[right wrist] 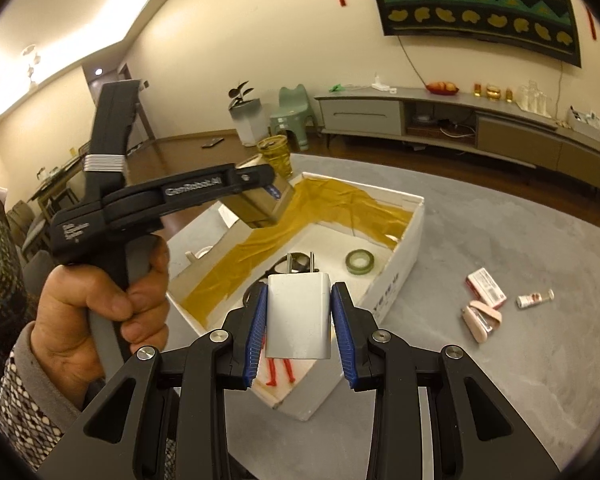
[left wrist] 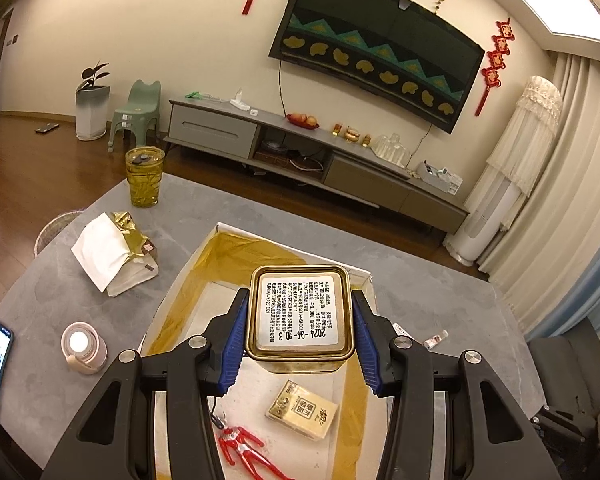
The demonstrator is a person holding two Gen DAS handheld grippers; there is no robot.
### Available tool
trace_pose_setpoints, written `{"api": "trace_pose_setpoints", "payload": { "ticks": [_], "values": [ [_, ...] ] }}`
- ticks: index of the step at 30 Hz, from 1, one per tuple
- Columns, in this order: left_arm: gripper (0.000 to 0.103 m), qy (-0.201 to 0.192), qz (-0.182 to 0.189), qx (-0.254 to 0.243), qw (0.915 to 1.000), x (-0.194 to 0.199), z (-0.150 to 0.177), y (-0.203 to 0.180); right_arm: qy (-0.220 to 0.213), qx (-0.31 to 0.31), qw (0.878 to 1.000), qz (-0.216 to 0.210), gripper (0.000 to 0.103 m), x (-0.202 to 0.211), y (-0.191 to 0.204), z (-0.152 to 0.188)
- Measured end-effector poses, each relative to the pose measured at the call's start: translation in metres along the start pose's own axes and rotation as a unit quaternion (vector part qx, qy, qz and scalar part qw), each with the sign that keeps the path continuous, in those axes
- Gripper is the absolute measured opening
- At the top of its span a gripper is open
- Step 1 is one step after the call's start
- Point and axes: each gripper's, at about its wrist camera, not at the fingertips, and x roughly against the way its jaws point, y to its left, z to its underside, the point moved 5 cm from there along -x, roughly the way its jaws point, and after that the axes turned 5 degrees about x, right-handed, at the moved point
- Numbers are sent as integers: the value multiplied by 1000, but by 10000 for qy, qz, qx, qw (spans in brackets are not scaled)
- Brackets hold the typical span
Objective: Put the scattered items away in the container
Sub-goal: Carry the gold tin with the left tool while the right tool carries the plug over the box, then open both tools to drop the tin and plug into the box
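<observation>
In the left wrist view we see the left gripper [left wrist: 300, 316] clamped on a square gold tin [left wrist: 301, 314], blue pads pressed to its two side walls. The tin's labelled flat face looks straight at the camera, its printed lines running top to bottom of the frame, and it sits centred between the fingers at mid frame, held above the white box [left wrist: 364, 276] lined with yellow cloth. Below it, in the box, lie a small gold packet [left wrist: 302, 410] and a red figurine [left wrist: 246, 452].

In the right wrist view the right gripper [right wrist: 299, 316] grips a white plug adapter [right wrist: 299, 316] by its sides, long axis along the fingers, its two prongs pointing away from us toward the upper frame, over the box's near corner. Beyond it in the box lies a green tape roll [right wrist: 360, 262].
</observation>
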Motion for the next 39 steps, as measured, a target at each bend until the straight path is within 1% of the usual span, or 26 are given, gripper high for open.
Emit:
{"api": "trace_pose_setpoints", "payload": {
  "ticks": [7,10,14,18,21,25,32,37,38,39],
  "values": [
    [49,158,-223,144,9995,-32,-21,16,195,58,9998,-62,34,-26,-1,-16],
    [49,295,-287,188,9990,-51,-29,25,297,144,9995,15,34,-38,-6,-20],
    [49,594,-348,233,9974,-78,-26,32,476,184,9987,43,34,-59,-13,-24],
    [49,776,-488,156,9957,-99,-23,31,593,209,9980,44,34,-75,-20,-28],
    [49,806,-588,120,9949,-109,-26,32,675,242,9974,63,34,-87,-24,-32],
    [49,887,-625,245,9938,-122,-26,40,822,278,9962,22,34,-104,-28,-35],
    [49,1119,-768,291,9903,-151,-16,54,1092,551,9925,92,34,-129,-29,-37],
    [50,1068,-857,256,9903,-160,-12,53,1250,632,9899,220,35,-149,-39,-36],
    [51,1056,-866,253,9903,-161,-12,53,1241,652,9898,255,36,-151,-42,-35],
    [55,1050,-880,254,9902,-162,-11,53,1227,658,9898,304,42,-153,-44,-35]
  ]
}}
